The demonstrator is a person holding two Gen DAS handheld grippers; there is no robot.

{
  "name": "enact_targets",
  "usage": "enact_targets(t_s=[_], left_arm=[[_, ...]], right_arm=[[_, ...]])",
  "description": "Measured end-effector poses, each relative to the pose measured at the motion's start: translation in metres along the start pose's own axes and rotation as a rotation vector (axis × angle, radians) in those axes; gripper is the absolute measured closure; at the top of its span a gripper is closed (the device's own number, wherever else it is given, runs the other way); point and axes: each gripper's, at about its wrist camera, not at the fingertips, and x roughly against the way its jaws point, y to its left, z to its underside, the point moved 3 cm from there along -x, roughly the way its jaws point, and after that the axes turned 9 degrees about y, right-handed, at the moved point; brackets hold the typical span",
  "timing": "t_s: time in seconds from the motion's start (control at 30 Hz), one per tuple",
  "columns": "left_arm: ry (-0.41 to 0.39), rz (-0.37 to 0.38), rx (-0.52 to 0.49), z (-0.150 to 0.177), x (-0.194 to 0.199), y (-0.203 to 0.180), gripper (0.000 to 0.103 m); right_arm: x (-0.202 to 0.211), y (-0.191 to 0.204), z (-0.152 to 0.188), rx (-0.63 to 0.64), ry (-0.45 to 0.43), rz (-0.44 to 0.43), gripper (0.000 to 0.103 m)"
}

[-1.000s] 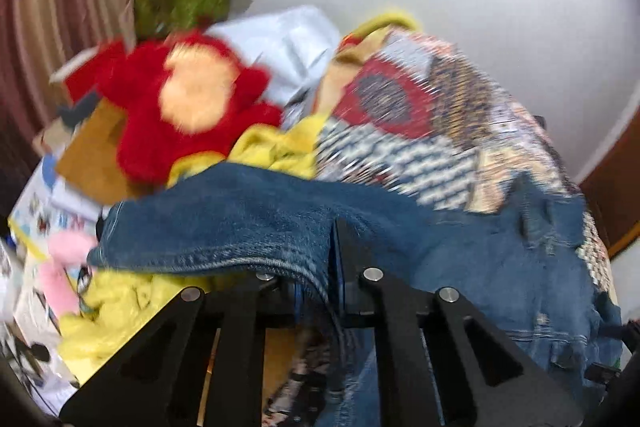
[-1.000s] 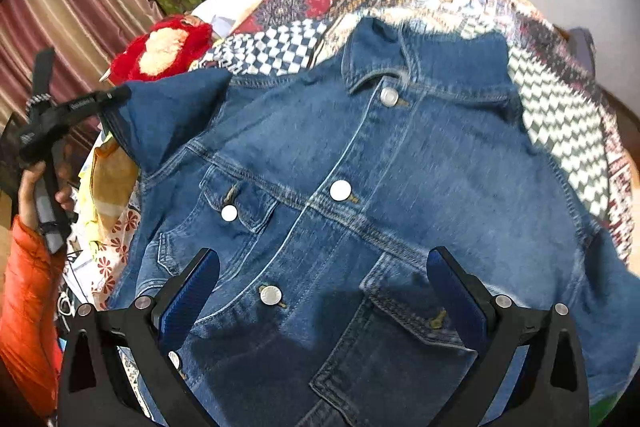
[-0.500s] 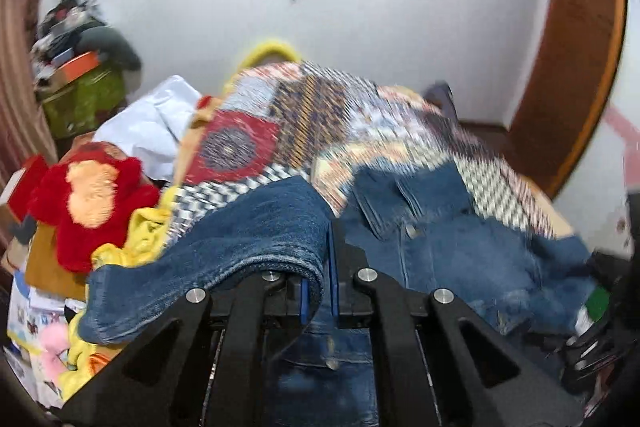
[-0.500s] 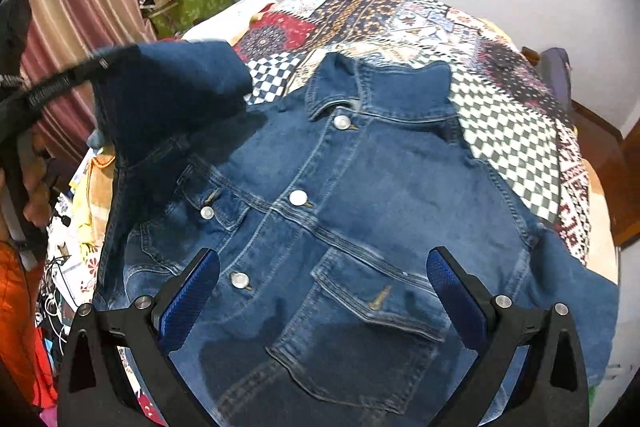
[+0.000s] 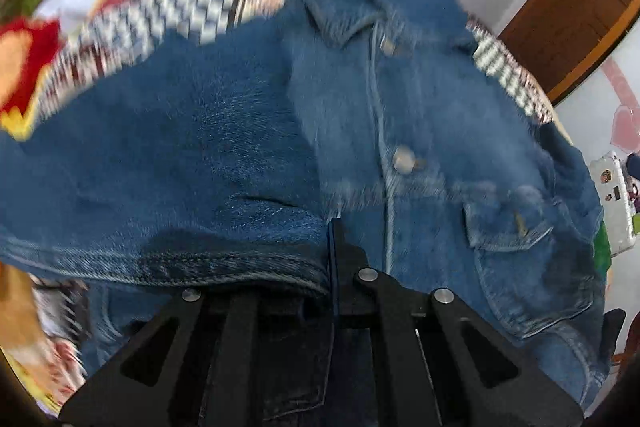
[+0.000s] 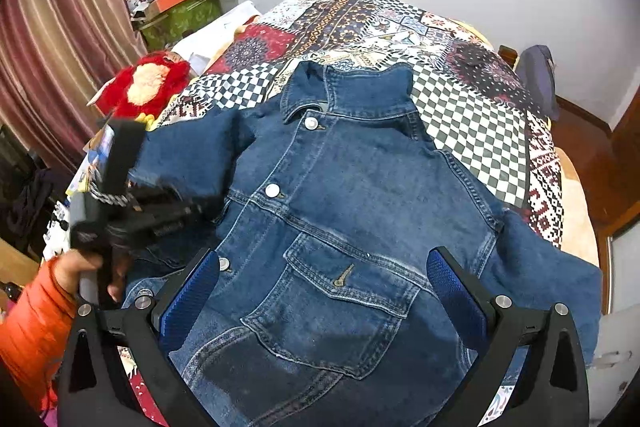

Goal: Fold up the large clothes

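Note:
A blue denim jacket (image 6: 352, 211) lies front up, buttoned, on the patchwork bed cover (image 6: 472, 115), collar toward the far wall. My left gripper (image 5: 332, 255) is shut on the cuff of the jacket's left sleeve (image 5: 192, 155) and holds it folded in over the jacket's front; it also shows in the right wrist view (image 6: 192, 207), at the jacket's left side. My right gripper (image 6: 320, 291) is open and empty, hovering above the chest pocket (image 6: 340, 291). The other sleeve (image 6: 544, 267) lies spread out to the right.
A red plush toy (image 6: 144, 87) lies at the bed's left edge. Cluttered boxes and clothes (image 6: 176, 7) stand in the far left corner by a striped curtain (image 6: 52, 47). A wooden door (image 5: 568, 11) is on the right. A dark bag (image 6: 536, 75) sits by the far right wall.
My left gripper has carried the sleeve from out at the left side, up and inward over the jacket's front. My right gripper has drawn back a little and stays open.

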Motion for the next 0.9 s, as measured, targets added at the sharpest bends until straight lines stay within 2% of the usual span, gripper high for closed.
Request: enact_targets(t_s=[0.07,0.13,0.17,0.2,0.37,0.5,0.6,0.67,0.77,0.9], left_arm=[[0.009,0.035,0.028,0.005,-0.002,0.006,0.091],[0.023,0.056,0.058,0.01,0.002,0.014,0.075],[0.028,0.058,0.069,0.011,0.005,0.017,0.057],[0.027,0.054,0.086,0.014,0.009,0.021,0.047],[-0.04,0.078,0.128,0.031,0.049,0.041,0.045],[-0.148,0.109,0.209,0.039,0.089,0.072,0.031],[-0.207,0.083,0.286,0.04,0.109,0.107,0.028],[-0.22,0.068,0.348,0.042,0.114,0.129,0.028],[-0.211,0.085,0.437,0.045,0.105,0.159,0.028],[-0.176,0.093,0.485,0.046,0.084,0.179,0.028]], right_arm=[[0.001,-0.001,0.0,-0.006,-0.002,-0.001,0.0],[0.0,-0.001,-0.001,-0.007,-0.001,0.001,0.0],[0.0,-0.001,-0.001,-0.008,0.0,0.002,0.0],[-0.001,-0.001,-0.002,-0.008,0.001,0.001,0.0],[-0.007,0.002,-0.004,-0.012,0.01,-0.01,0.0],[-0.014,0.006,-0.007,-0.014,0.023,-0.017,0.0],[-0.017,0.01,-0.008,-0.012,0.028,-0.025,0.0],[-0.018,0.013,-0.008,-0.009,0.028,-0.027,0.0],[-0.019,0.016,-0.009,-0.001,0.027,-0.021,0.0],[-0.02,0.015,-0.01,0.0,0.031,-0.009,0.0]])
